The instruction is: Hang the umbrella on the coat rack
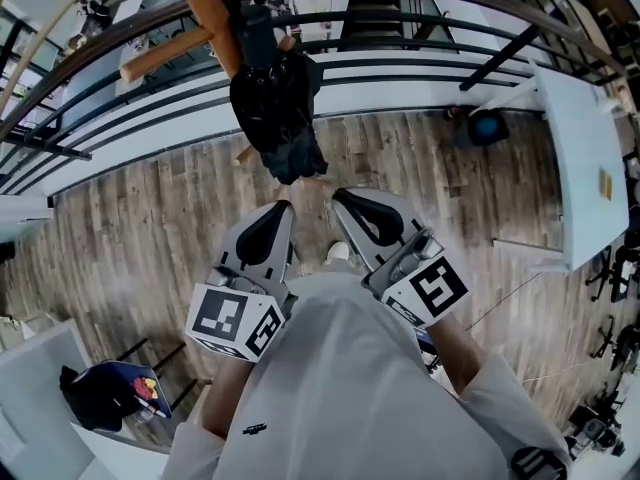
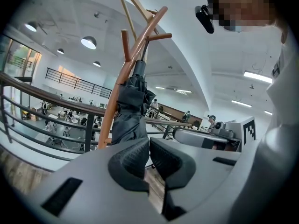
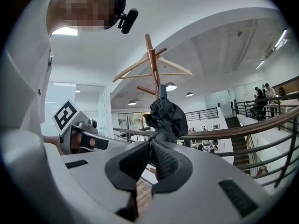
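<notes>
The right claw has its jaws pressed together, the ribbed black pads meeting with nothing seen between them. Just beyond the tips hangs a folded black umbrella, bunched and dangling from a wooden coat rack. Whether the tips touch its lower end cannot be told. A wooden hanger sits high on the rack. At the left, the left claw lies alongside, its marker cube tilted upward. Behind the umbrella a curved railing runs across, with stairs and two people far right.
</notes>
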`<state>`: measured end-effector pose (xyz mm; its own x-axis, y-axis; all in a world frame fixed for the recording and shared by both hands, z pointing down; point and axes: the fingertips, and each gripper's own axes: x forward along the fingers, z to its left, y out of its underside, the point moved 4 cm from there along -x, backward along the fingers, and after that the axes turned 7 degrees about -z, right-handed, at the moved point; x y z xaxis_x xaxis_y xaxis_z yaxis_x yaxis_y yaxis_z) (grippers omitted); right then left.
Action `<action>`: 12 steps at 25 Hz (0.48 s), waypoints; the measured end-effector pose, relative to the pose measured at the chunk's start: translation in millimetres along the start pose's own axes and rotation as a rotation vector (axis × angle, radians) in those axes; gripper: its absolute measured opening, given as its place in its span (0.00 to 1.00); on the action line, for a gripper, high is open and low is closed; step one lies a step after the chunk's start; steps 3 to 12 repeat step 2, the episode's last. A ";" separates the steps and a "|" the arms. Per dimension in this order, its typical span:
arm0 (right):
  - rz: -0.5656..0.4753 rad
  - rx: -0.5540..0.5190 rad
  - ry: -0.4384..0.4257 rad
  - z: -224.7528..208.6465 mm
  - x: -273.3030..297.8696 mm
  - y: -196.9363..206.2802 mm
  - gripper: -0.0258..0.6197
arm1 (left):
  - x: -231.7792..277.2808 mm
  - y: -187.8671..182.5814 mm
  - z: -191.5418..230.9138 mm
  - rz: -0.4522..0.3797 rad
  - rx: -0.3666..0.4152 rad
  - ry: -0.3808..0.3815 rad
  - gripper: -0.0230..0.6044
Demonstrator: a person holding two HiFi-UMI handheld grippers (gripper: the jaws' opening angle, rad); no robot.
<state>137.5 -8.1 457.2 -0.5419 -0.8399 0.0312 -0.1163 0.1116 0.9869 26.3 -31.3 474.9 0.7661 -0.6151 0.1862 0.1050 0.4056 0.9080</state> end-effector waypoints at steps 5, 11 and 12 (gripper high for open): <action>0.003 0.001 0.013 -0.3 -3.6 1.7 0.11 | 1.2 1.6 -1.8 0.005 -0.003 -0.006 0.07; 0.003 0.001 0.013 -0.3 -3.6 1.7 0.11 | 1.2 1.6 -1.8 0.005 -0.003 -0.006 0.07; 0.003 0.001 0.013 -0.3 -3.6 1.7 0.11 | 1.2 1.6 -1.8 0.005 -0.003 -0.006 0.07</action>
